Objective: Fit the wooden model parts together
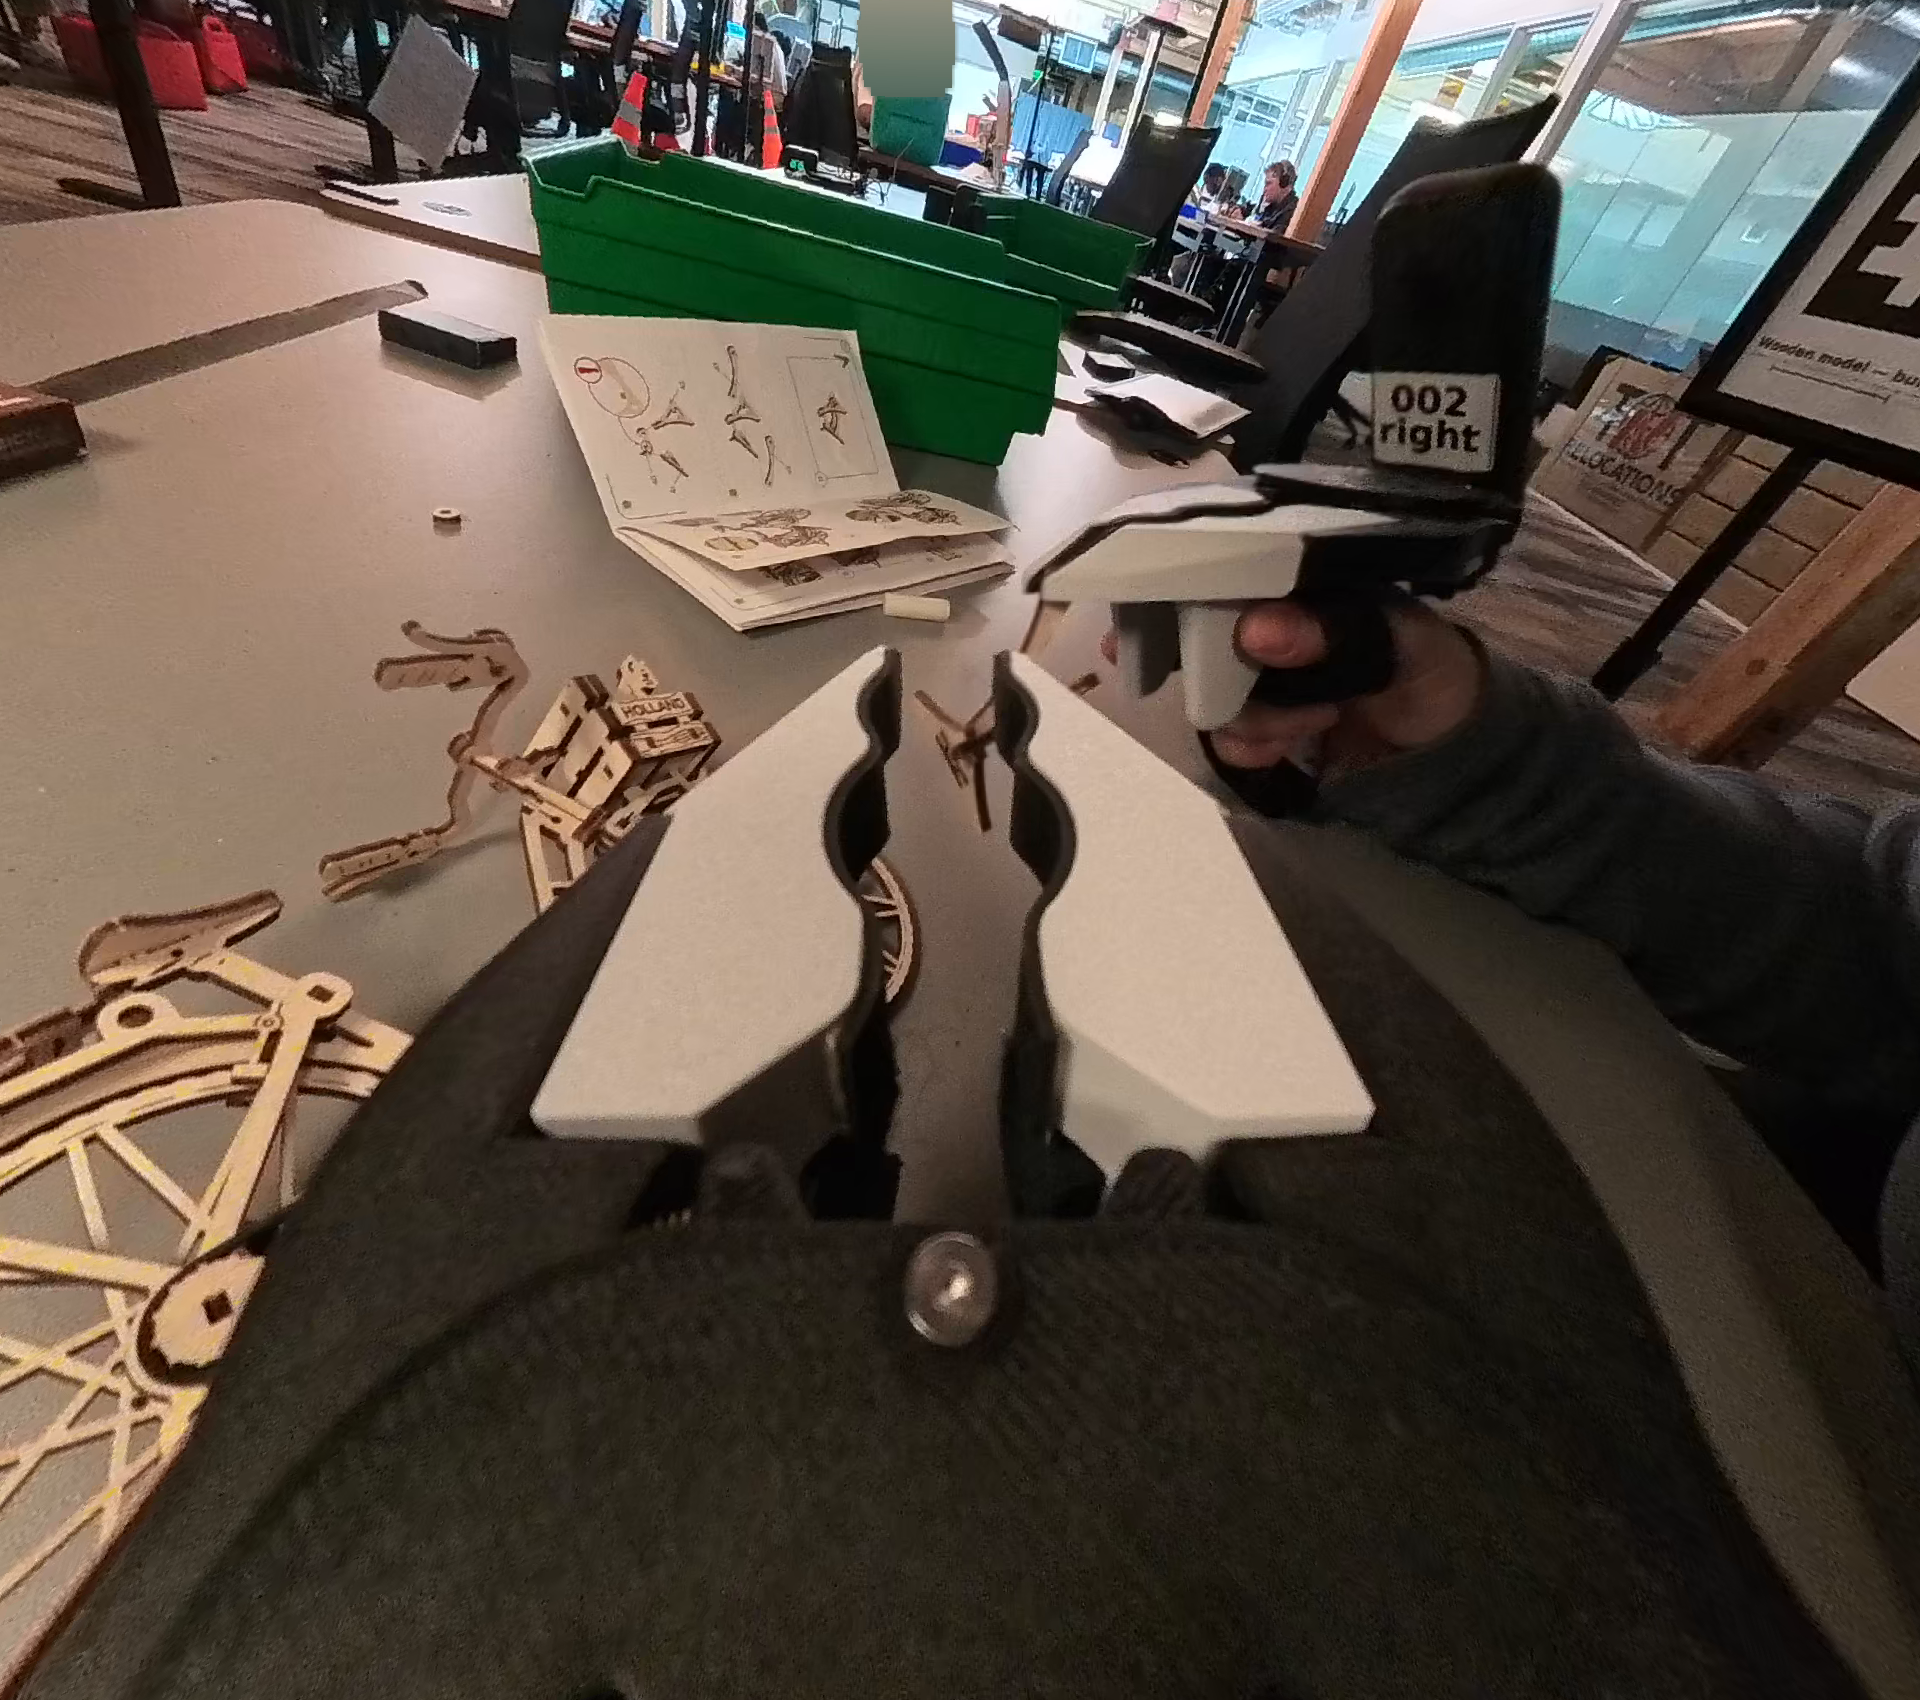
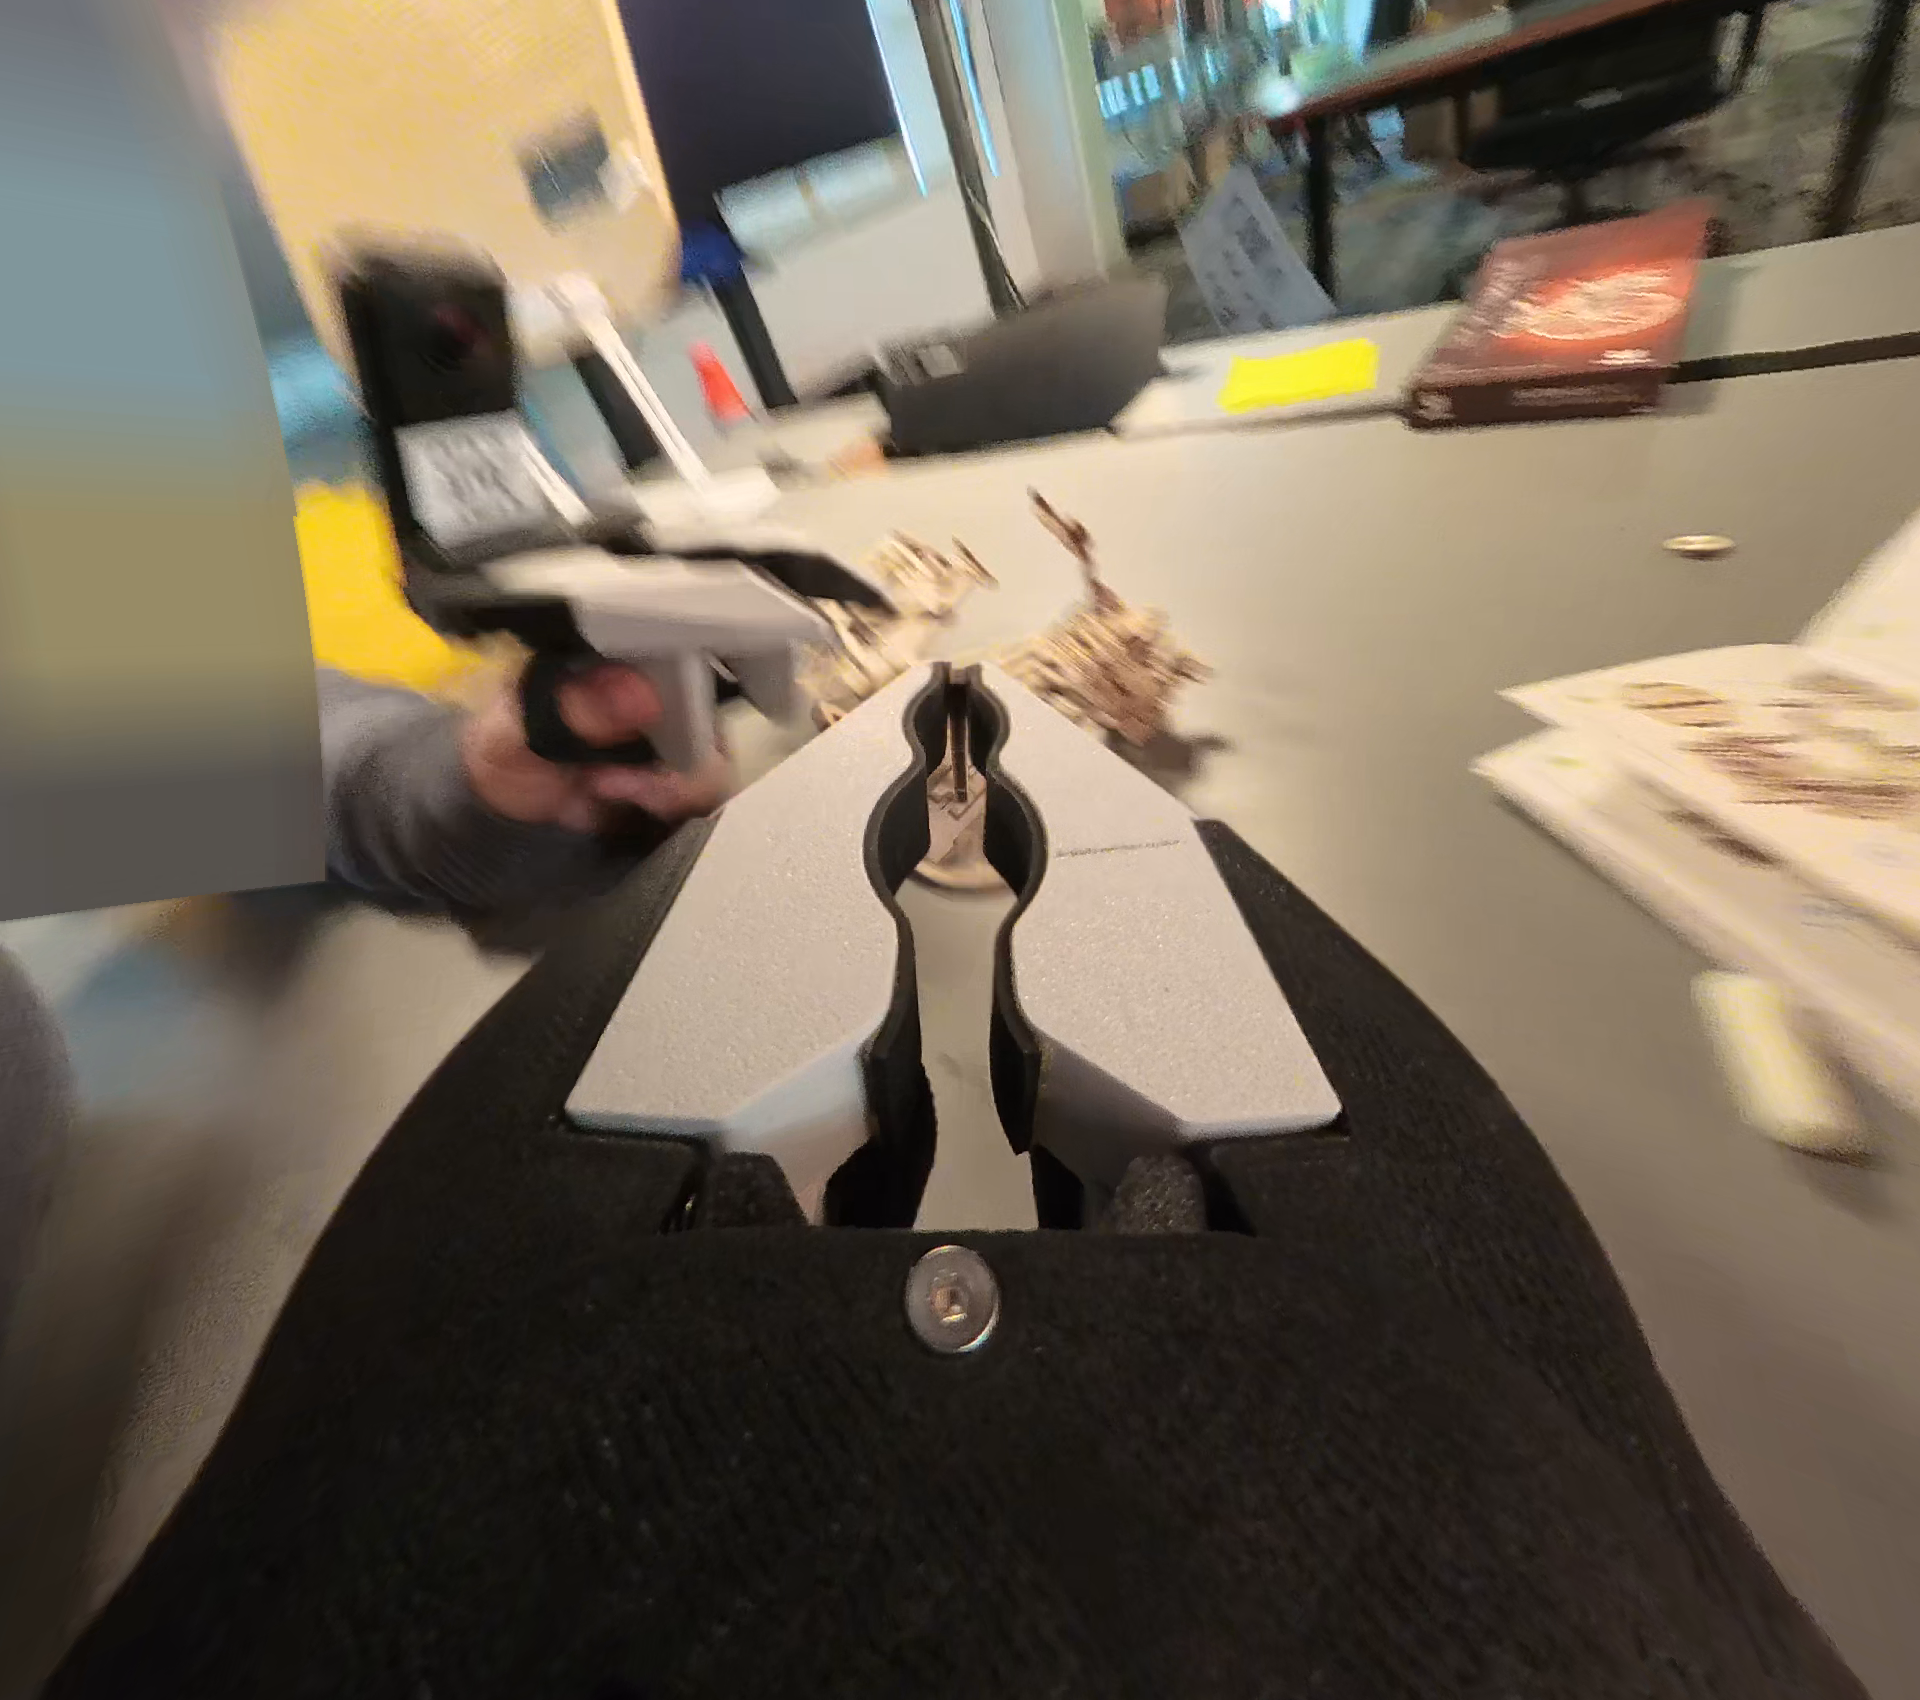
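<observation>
Plainly, the right hand-held gripper (image 2: 954,684) pinches a thin wooden part (image 2: 956,741) edge-on, its long axis along the fingers; the left hand-held gripper (image 1: 945,674) is spread and empty, nearer the block-like wooden assembly (image 1: 613,757) lying on the bench (image 1: 260,528) to its left.

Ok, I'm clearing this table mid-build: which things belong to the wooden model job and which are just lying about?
Job: right gripper with its thin wooden piece; boxy sub-assembly; spoked frame; curved strip; instruction booklet.
Lying about: green bins; black block; brown box.
</observation>
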Demonstrator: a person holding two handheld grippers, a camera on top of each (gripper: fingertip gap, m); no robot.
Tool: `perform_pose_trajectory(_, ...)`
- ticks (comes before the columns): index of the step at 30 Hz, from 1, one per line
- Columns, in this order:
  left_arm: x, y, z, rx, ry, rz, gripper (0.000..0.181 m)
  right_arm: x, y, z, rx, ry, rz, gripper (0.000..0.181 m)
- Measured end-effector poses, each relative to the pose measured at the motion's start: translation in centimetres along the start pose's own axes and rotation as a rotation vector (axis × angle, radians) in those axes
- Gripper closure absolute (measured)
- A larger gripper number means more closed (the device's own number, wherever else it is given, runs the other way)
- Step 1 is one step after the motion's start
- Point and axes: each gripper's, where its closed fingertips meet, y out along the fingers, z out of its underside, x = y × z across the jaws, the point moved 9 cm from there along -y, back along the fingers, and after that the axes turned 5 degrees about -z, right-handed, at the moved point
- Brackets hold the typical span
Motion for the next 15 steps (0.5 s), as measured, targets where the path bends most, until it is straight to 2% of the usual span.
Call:
perform_pose_trajectory(6, 0.0, -0.1, 0.0, -0.01, -0.003, -0.001, 0.164, -1.2, -1.2, 1.1, 0.318, -0.074, 0.069, 0.18)
perform_pose_trajectory(9, 0.0, -0.1, 0.0, -0.013, 0.001, -0.001, 0.164, -1.6, -2.2, 1.6, 0.459, -0.134, 0.177, 0.162)
perform_pose_trajectory(11, 0.0, -0.1, 0.0, -0.015, -0.001, -0.002, 0.164, -0.7, -2.7, 1.4, 0.462, -0.151, 0.216, 0.15)
perform_pose_trajectory(15, 0.1, -0.2, -0.1, -0.019, -0.007, -0.001, 0.164, 3.6, -1.7, 2.8, 0.521, -0.122, 0.166, 0.148)
